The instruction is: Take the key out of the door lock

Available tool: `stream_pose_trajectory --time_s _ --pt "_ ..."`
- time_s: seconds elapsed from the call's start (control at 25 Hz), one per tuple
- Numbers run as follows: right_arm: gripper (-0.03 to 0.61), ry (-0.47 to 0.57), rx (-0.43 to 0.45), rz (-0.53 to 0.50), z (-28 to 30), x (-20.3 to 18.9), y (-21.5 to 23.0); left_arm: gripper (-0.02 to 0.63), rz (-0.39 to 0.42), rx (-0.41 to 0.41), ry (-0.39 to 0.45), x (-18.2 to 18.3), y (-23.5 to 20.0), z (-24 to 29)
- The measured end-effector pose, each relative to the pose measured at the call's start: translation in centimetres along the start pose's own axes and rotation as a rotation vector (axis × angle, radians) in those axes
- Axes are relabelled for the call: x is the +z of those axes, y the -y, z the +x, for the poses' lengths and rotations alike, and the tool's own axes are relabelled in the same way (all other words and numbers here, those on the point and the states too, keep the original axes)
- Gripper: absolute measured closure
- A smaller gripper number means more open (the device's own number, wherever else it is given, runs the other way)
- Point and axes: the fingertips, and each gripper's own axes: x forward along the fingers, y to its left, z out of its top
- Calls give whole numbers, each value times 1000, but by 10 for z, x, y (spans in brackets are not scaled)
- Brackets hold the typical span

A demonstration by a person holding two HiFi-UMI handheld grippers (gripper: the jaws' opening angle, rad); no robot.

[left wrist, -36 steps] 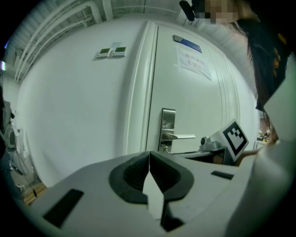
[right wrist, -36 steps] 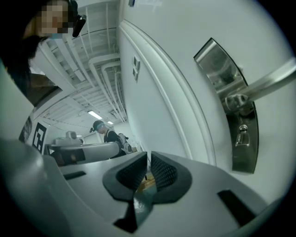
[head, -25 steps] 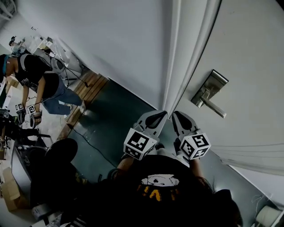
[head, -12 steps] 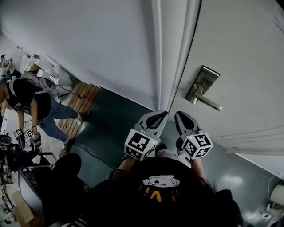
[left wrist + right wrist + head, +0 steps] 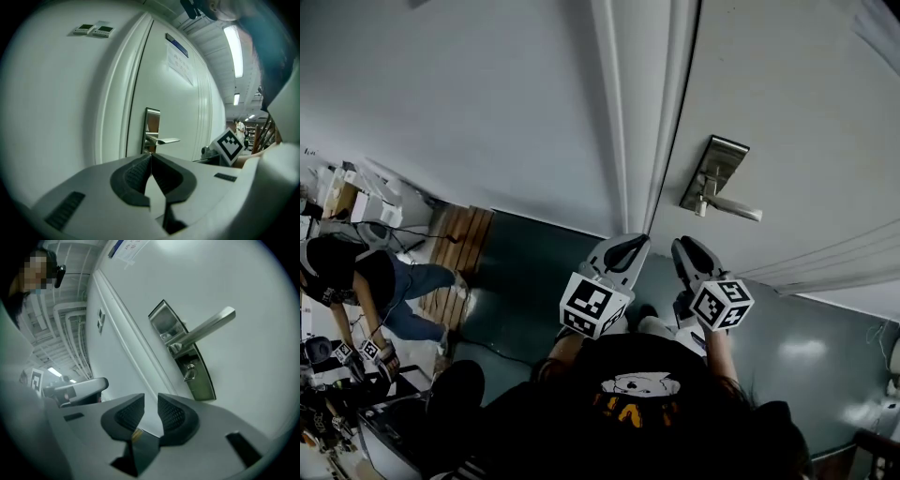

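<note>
Small silver metal key [image 5: 189, 373] is sitting in the keyhole low on the brushed steel lock plate [image 5: 182, 350] of the white door [image 5: 253, 380]. It is just under the hub of the steel lever handle [image 5: 206, 326], its head sticking out from the door face toward the person.

Head view, left to right:
- Far left: a bystander in a dark top [image 5: 356, 281] is bending over a bench, well apart from the work. Slatted wooden boards [image 5: 459, 258] are lying at the foot of the plain white wall [image 5: 487, 112].
- Centre: the white door frame [image 5: 637, 112] is running up the picture. The left gripper [image 5: 623, 251] is pointing at it with its jaws pressed together on nothing, and it is off to the left of the lock.
- Right of centre: the right gripper [image 5: 694, 258] is aiming at the door below the plate. Its jaws have just been opening and are now standing slightly apart, with nothing between them.

Relation that matters: the key is lying ahead of the right gripper, up and to the right in its own view and well short of contact. This gripper is plainly the nearer one. Judging by the key's long axis, the pull will need to run straight out from the door.

In the way: the lever handle is jutting out just above the key, crowding any approach from above.
</note>
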Motion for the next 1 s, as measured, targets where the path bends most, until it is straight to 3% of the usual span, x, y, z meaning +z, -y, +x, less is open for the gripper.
stream_pose_trajectory --time_s 0.48,0.76,0.88,1.0 --pt "449 166 -164 197 -11 19 40 604 27 -164 -20 -3 0 9" --pt "430 274 -177 344 3 35 62 604 45 -230 -29 -6 5 15" --pt "432 304 -186 393 10 41 67 604 52 -249 -32 -5 6 19" --pt "474 338 -207 442 7 39 74 604 58 -266 -32 -5 6 24"
